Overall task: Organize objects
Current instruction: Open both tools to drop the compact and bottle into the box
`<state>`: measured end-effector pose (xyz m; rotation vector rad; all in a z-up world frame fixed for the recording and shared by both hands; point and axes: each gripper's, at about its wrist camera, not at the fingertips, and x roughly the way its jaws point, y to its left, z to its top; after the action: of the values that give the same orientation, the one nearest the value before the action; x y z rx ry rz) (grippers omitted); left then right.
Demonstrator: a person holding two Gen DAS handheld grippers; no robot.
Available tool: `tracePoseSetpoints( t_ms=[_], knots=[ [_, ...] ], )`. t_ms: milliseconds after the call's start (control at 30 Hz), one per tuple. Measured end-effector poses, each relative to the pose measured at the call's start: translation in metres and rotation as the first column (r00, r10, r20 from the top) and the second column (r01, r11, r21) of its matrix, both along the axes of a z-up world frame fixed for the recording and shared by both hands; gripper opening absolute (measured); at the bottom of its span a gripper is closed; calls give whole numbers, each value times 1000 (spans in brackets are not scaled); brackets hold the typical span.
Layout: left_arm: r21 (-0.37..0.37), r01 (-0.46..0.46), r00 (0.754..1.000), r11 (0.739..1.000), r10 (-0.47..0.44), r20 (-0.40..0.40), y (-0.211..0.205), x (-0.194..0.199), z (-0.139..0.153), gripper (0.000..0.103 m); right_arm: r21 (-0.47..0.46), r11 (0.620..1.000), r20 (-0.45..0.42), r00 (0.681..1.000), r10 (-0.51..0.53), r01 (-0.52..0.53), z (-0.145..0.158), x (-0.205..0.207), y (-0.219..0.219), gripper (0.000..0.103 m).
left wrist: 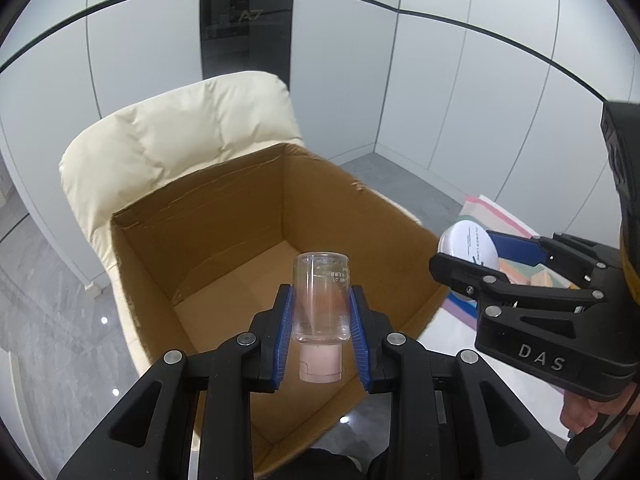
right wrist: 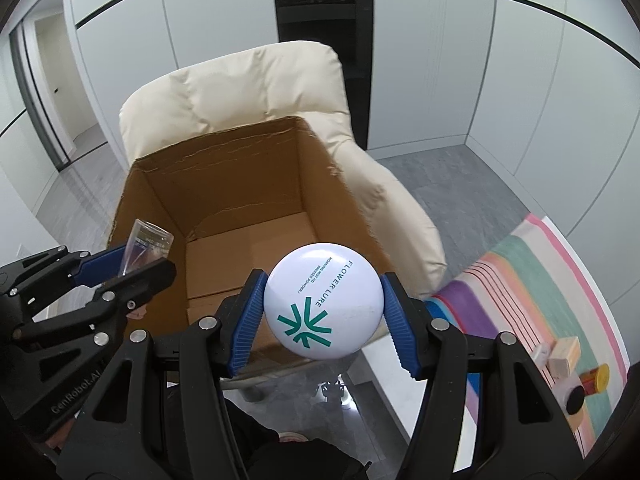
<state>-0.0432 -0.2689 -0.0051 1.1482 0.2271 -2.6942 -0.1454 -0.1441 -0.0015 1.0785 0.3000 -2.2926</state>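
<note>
An open cardboard box (left wrist: 248, 216) (right wrist: 224, 184) stands on a cream armchair, and its floor shows bare. My left gripper (left wrist: 320, 300) is shut on a clear bottle (left wrist: 320, 292) with a pale pink cap, held upside down over the box's near side. The same bottle (right wrist: 146, 246) shows at the box's left rim in the right wrist view. My right gripper (right wrist: 324, 308) is shut on a round white compact (right wrist: 324, 306) printed with teal lettering, above the box's near right corner. That compact (left wrist: 468, 242) also appears at the right of the left wrist view.
The cream armchair (left wrist: 176, 136) (right wrist: 240, 92) backs onto white wall panels. At the right, a striped cloth (right wrist: 552, 292) carries small boxes (right wrist: 560, 354) and an orange-capped bottle (right wrist: 596, 376). Grey floor lies below. A person's hand (left wrist: 580, 412) holds the right gripper.
</note>
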Motion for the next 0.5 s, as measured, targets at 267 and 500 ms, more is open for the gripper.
tracePoseSetpoints(
  t_ms=[267,500],
  knots=[
    [-21,-54,998,998,54,8,-24,2,-11,52,3,999,21,999,36,-36,-7,-4,-32,60],
    [-42,-96,995,994,96,-4,-39,10,-10,84,8,999,10,999,42,-42,-8,-7,-45,60]
  ],
)
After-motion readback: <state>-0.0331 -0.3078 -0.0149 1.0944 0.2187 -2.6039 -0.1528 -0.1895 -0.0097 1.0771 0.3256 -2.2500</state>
